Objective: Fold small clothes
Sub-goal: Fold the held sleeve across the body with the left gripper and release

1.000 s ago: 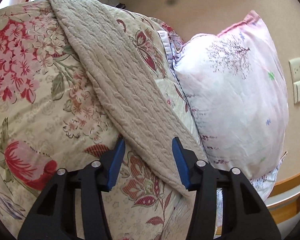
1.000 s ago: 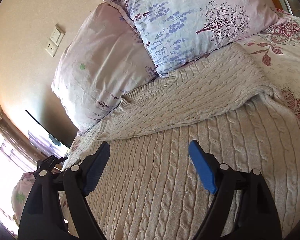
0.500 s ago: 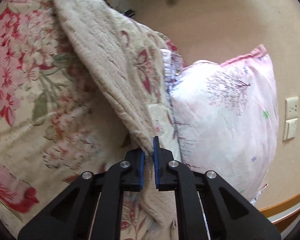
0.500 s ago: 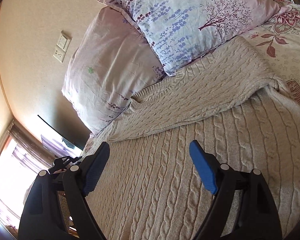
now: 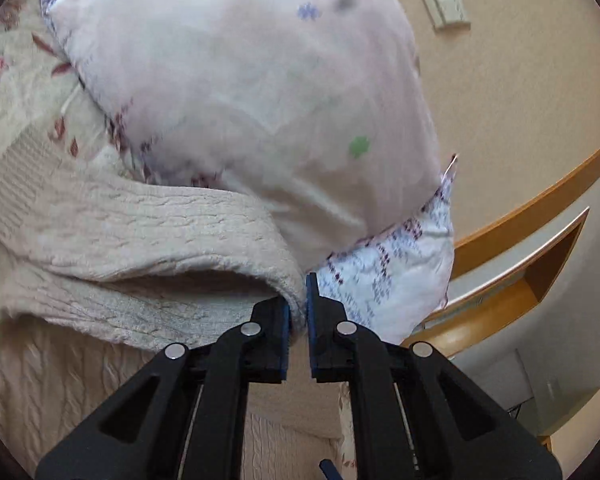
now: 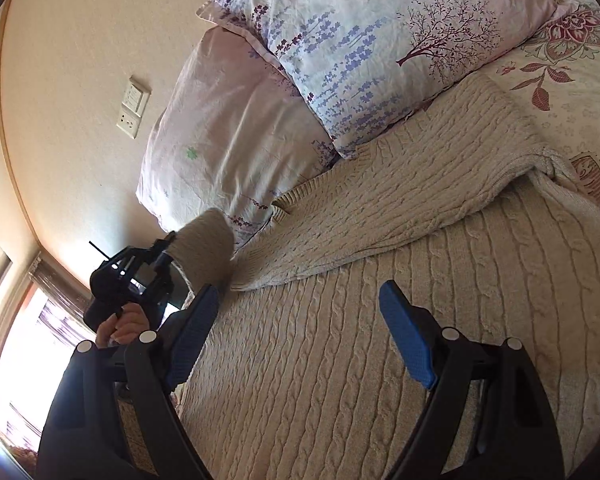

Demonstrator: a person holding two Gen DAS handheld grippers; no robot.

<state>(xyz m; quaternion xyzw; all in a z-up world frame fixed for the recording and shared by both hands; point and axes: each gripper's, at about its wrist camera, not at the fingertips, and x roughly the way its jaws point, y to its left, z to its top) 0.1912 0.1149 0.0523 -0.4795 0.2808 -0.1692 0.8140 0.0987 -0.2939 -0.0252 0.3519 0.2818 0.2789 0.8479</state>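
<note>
Pinching 1 sweater [image 5: 140, 240] sleeve, left claw [image 5: 298, 320]; right claw [image 6: 300, 340] spread; 2 pillows [image 6: 228, 120].

Motion blurs the pillow [image 5: 252, 92] (its print unreadable); sweater [image 6: 340, 360] runs off-frame.

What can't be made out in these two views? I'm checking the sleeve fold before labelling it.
- Left wrist view: the pink pillow is motion-blurred, so its print is unreadable.
- Left wrist view: the left gripper hides how much sweater sleeve it pinches.
- Right wrist view: the sweater hem is cut off by the bottom edge and the right gripper.
- Right wrist view: glare washes out the window.
</note>
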